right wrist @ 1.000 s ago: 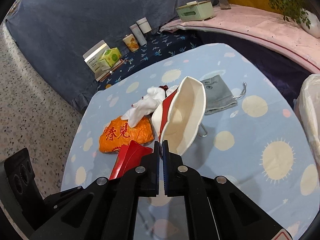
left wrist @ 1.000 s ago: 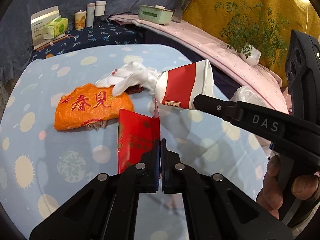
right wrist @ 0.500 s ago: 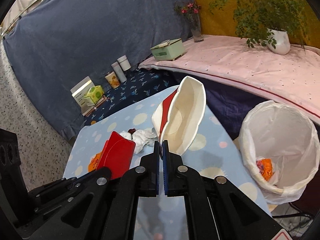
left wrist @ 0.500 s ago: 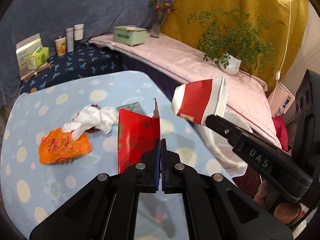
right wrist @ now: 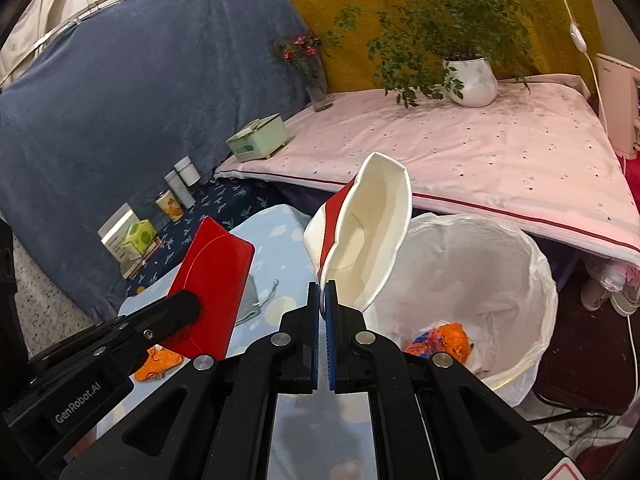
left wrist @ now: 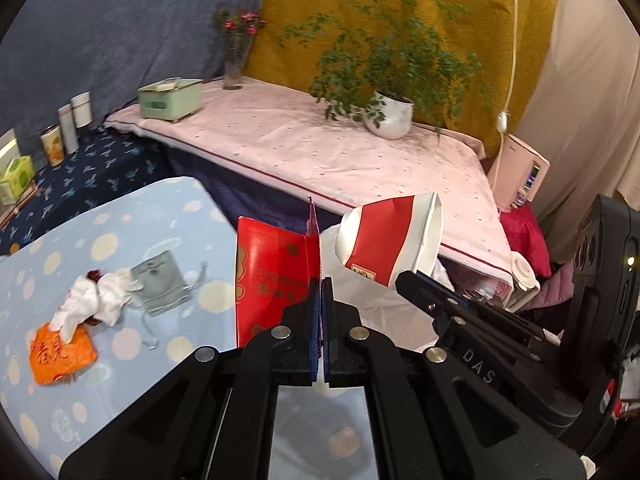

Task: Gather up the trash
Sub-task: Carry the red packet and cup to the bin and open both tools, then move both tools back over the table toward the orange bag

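Both hands are carrying loads. The left hand-held gripper (left wrist: 321,280) is pinching a flat red packet (left wrist: 276,276) by its lower edge, jaws clenched tight on the fold, so the packet is standing upright at the centre of the left wrist view. The right hand-held gripper (right wrist: 322,287) is clamping the rim of a crushed red-and-white paper cup (right wrist: 362,240), its open white mouth facing the camera at the middle of the right wrist view. Pinching thin edges looks deliberate: it is keeping each piece dangling free, ready to drop.

The cup is hanging just at the near rim of the white-lined trash bin (right wrist: 532,272), lower right of the right wrist view, where an orange wrapper (right wrist: 444,336) is already lying at the bottom. The red packet is sitting left of it, over the tabletop (left wrist: 168,208) edge, so I judge the cup is going in first.

More trash is waiting on the tabletop at the lower left of the left wrist view: an orange packet (left wrist: 60,354) and a crumpled white tissue (left wrist: 94,300), touching each other. A grey pouch (left wrist: 160,284) is lying just beside them; whether that counts as trash I cannot tell.

The bin is mostly hidden behind the packet and cup in the left view, the gripper bodies are covering the near tabletop, and the packet's print is too small to read.
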`<state>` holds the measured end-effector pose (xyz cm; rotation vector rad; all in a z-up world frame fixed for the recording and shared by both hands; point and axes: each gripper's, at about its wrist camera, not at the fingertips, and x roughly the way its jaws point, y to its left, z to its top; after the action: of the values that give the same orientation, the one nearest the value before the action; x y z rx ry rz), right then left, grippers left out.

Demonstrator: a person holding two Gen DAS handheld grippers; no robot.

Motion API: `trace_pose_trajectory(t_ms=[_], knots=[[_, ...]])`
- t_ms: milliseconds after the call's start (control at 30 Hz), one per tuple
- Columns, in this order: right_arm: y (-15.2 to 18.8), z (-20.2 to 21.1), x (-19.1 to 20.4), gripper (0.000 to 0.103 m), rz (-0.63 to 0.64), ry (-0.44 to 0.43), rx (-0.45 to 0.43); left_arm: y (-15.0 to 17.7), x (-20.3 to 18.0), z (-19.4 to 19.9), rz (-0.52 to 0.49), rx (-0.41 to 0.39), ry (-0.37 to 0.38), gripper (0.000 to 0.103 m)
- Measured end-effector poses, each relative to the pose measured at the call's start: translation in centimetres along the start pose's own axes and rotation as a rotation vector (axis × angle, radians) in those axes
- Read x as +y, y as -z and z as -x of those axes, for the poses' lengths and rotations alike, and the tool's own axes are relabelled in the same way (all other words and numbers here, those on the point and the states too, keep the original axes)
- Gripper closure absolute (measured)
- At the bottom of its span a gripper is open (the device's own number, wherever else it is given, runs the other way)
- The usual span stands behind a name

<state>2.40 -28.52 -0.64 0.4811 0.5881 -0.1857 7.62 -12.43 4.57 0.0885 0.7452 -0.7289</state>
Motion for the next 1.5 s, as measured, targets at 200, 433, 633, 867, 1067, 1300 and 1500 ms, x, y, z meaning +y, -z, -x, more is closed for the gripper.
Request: trace_pose_trajectory(t_ms=[200, 433, 633, 867, 1067, 1300, 1500], knots=[[-0.2, 0.0, -3.5, 0.099, -0.046, 0.041, -0.001, -0.9, -3.6, -2.5, -0.047, 0.022, 0.049, 0.103], [0.2, -0.7, -6.3, 0.099, -0.089, 0.073, 0.012, -1.3, -6.1, -5.3, -0.084, 0.054, 0.082, 0.102], [0.4, -1.8, -7.3, 0.097, -0.1, 0.094, 0.03, -1.4, -6.7, -7.4, -0.093, 0.08, 0.097, 0.101], [0.5, -2.5, -8.0, 0.087, -0.112, 0.117, 0.042, -1.6, -5.1, -8.2, -0.048, 0.061, 0.045, 0.053], [0.4, -2.7, -7.0, 0.081, -0.1, 0.112, 0.046, -1.5, -3.4, -7.9, -0.033, 0.06, 0.003, 0.053], [0.7, -3.0, -4.2, 0.073, -0.045, 0.095, 0.053, -0.7, -0.5, -6.9, 0.015, 0.055, -0.047, 0.052], [1.2, -3.4, -1.2, 0.073, 0.009, 0.071, 0.069, 0.0, 2.3, -5.6, 0.066, 0.042, -0.097, 0.051]])
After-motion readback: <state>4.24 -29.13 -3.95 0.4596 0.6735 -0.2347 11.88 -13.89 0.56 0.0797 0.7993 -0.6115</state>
